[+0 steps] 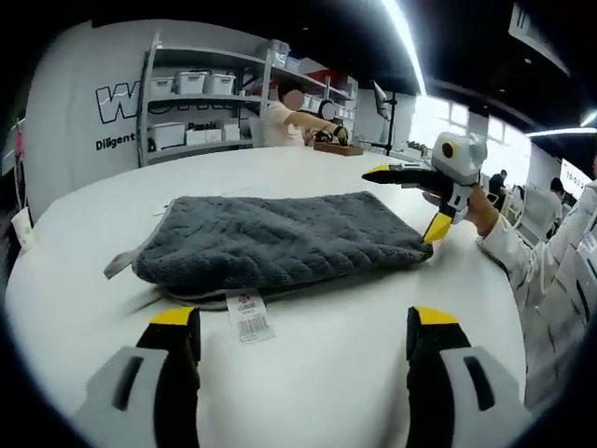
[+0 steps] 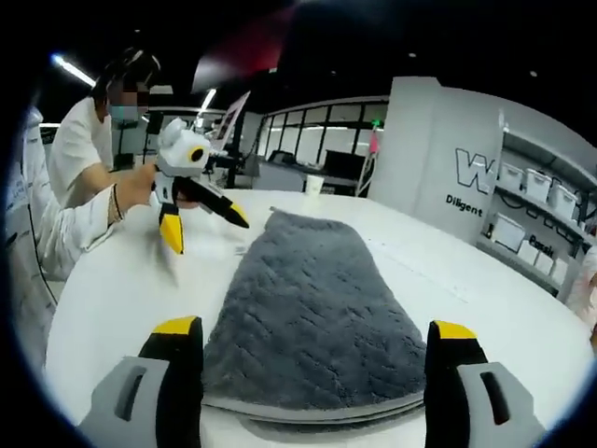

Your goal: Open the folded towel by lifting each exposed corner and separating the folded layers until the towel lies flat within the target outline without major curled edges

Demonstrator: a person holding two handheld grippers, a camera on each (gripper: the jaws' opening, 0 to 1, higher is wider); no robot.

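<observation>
Towel, grey and still folded into a thick rectangle, lay flat near the middle of the white round desk. Its pile was plush, with a pattern of slanted ridges, and a lighter layer showed under its lower edge. A small white label with a barcode stuck out from the near edge in the left gripper view, and a grey loop hung out at one corner.

In the left gripper view, the left tool was spread wide, its black jaws with yellow tips apart and close to the near edge of the towel, not touching it. The right tool, held by a hand with a white sleeve, hovered just beside the far corner of the towel with its jaws spread.

In the right gripper view, the right tool was also spread, and the short end of the towel lay between its jaws. The left tool hovered open near the far side of the towel.

Behind the desk stood metal shelves with white plastic boxes, a white wall with dark letters, and another person working at a far bench. Nothing lay on the towel.
</observation>
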